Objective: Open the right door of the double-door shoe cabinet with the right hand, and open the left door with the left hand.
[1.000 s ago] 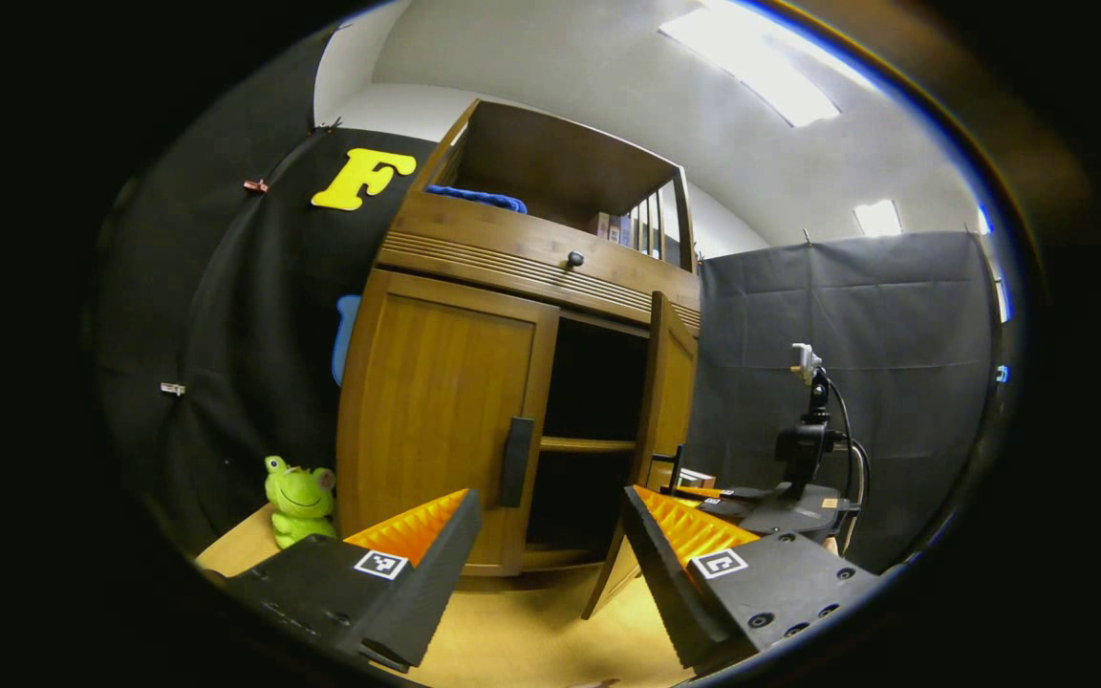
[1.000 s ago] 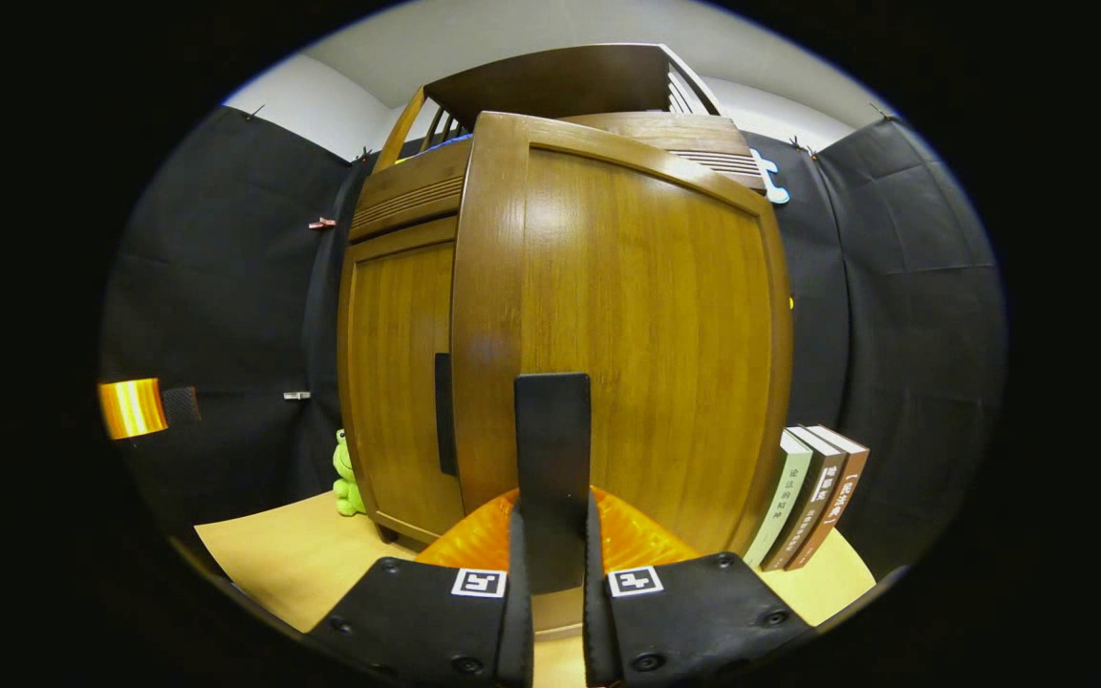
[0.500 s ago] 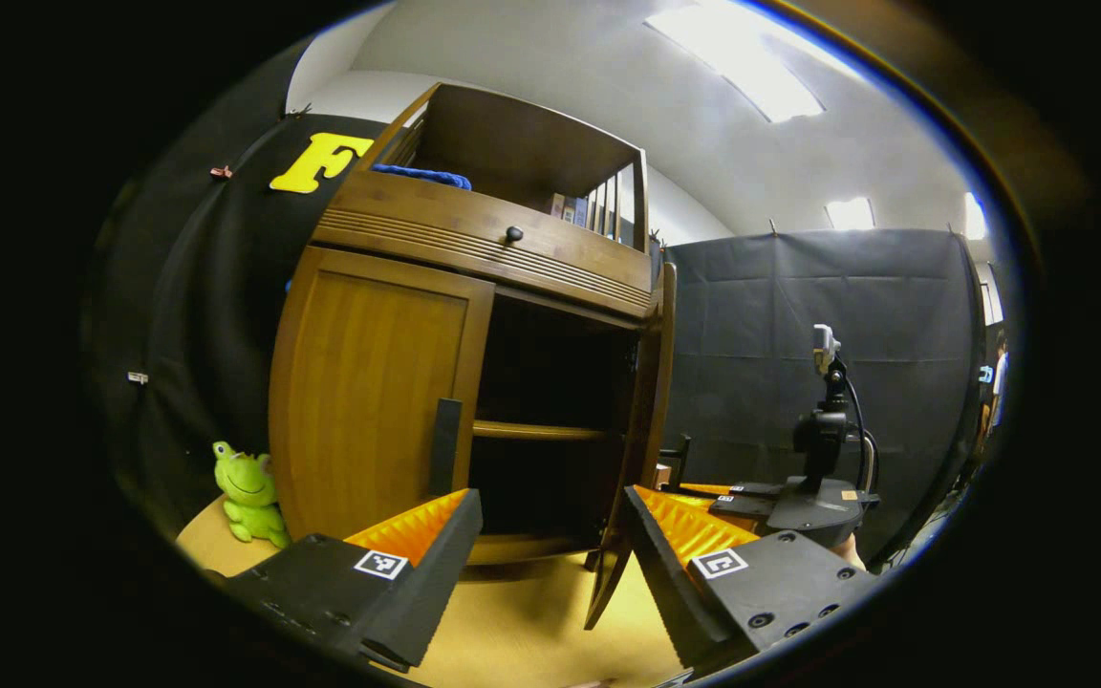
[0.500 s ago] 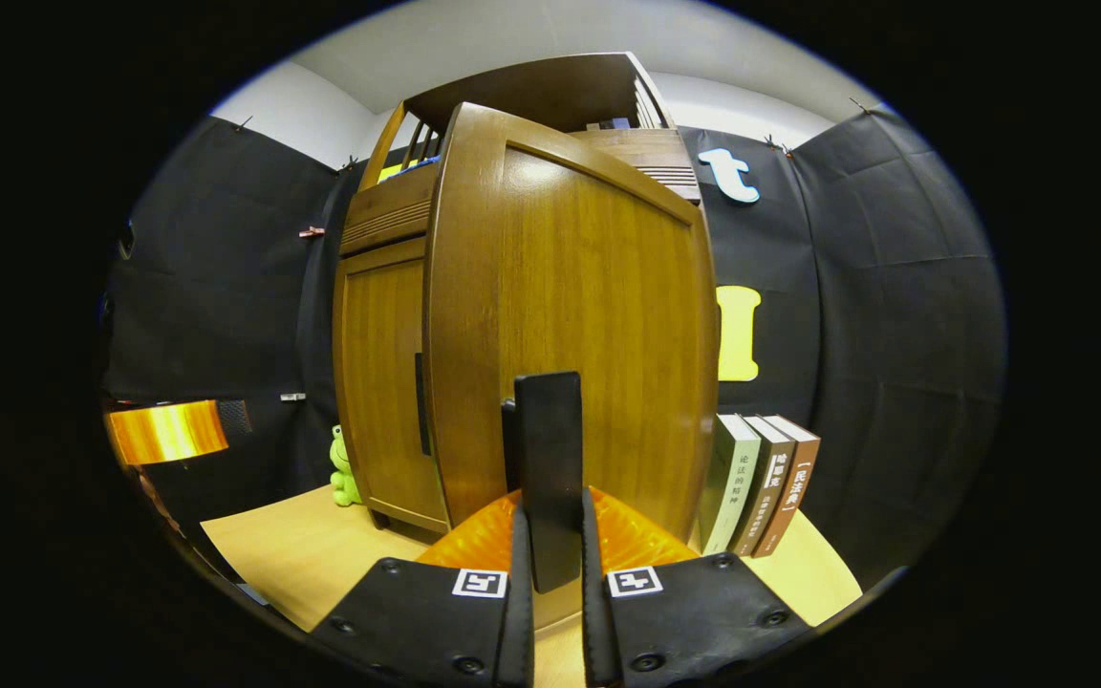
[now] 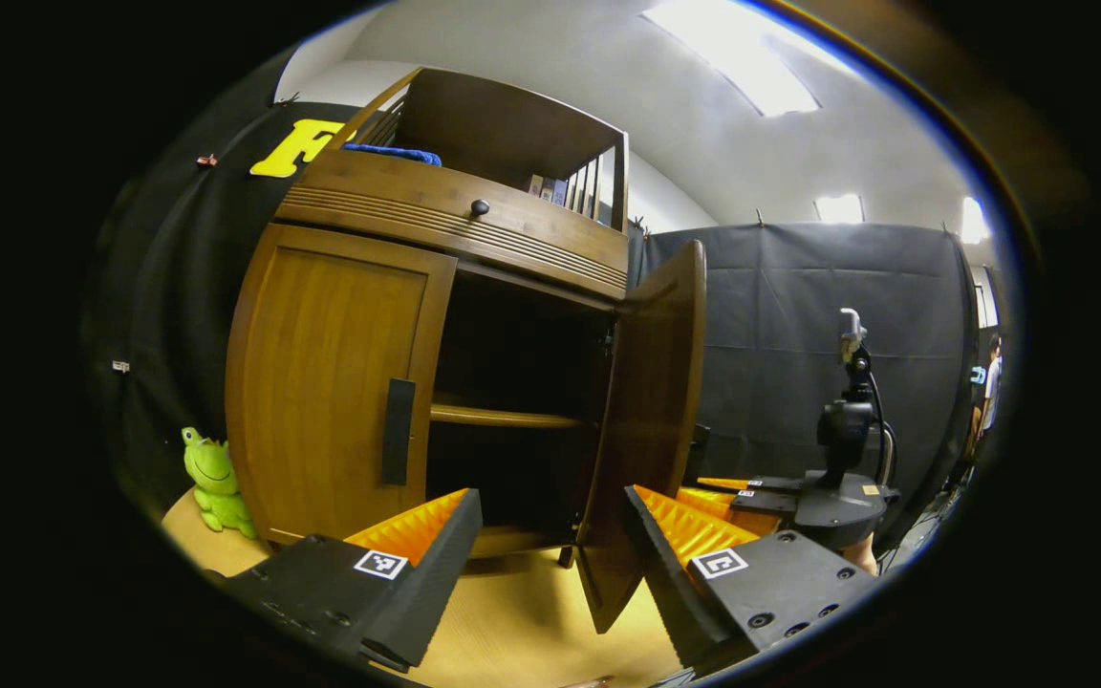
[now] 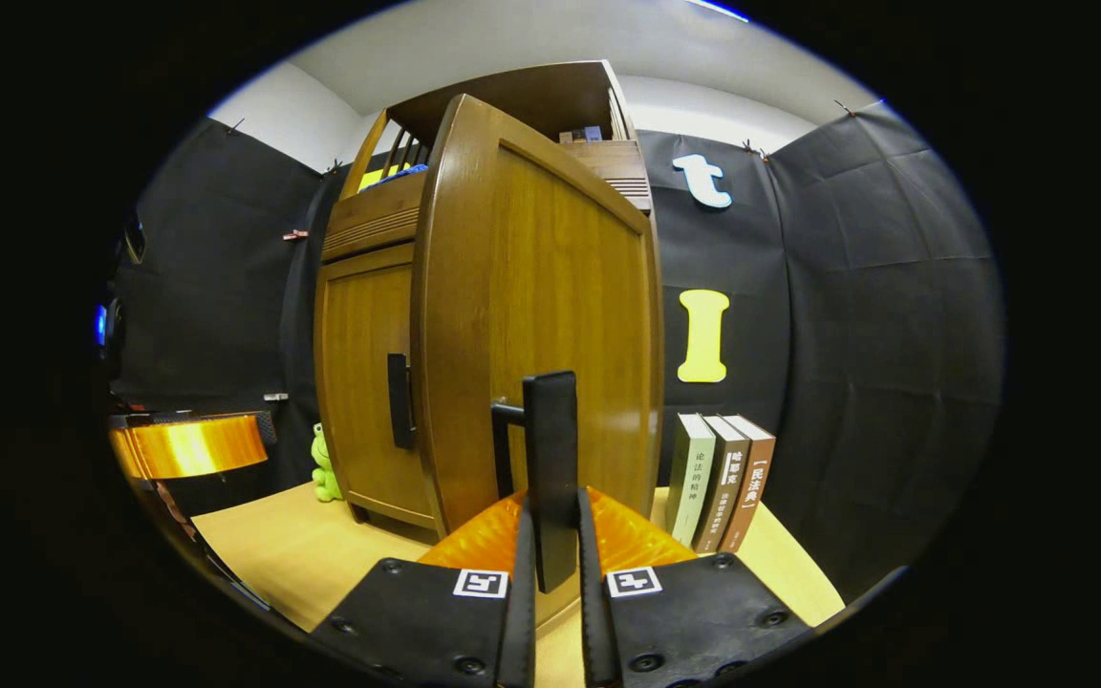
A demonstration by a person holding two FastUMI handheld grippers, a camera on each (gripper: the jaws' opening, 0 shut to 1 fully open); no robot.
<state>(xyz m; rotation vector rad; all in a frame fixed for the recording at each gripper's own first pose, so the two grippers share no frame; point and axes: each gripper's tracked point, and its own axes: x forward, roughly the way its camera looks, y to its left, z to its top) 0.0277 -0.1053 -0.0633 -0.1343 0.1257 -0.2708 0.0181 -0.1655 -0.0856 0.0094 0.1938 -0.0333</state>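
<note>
**Right door swung out, left door closed**

The right gripper [image 6: 550, 564] clamps the right door's handle [image 6: 550, 459]. The left gripper [image 5: 550, 535] hangs spread, empty, above the bench [image 5: 512, 621]. Beyond it the left door [image 5: 331, 382] seems fully closed on the shoe cabinet [image 5: 474, 215].

The shoe cabinet [image 5: 474, 229] stands on the desk [image 5: 522, 621] against the booth wall. A frog toy [image 5: 211, 478] sits at its left, three upright books [image 6: 723, 483] at its right. The right door [image 5: 651, 420] stands swung outward; the left door [image 5: 335, 382] lies flush. A shelf [image 5: 503, 417] crosses the inside.
</note>
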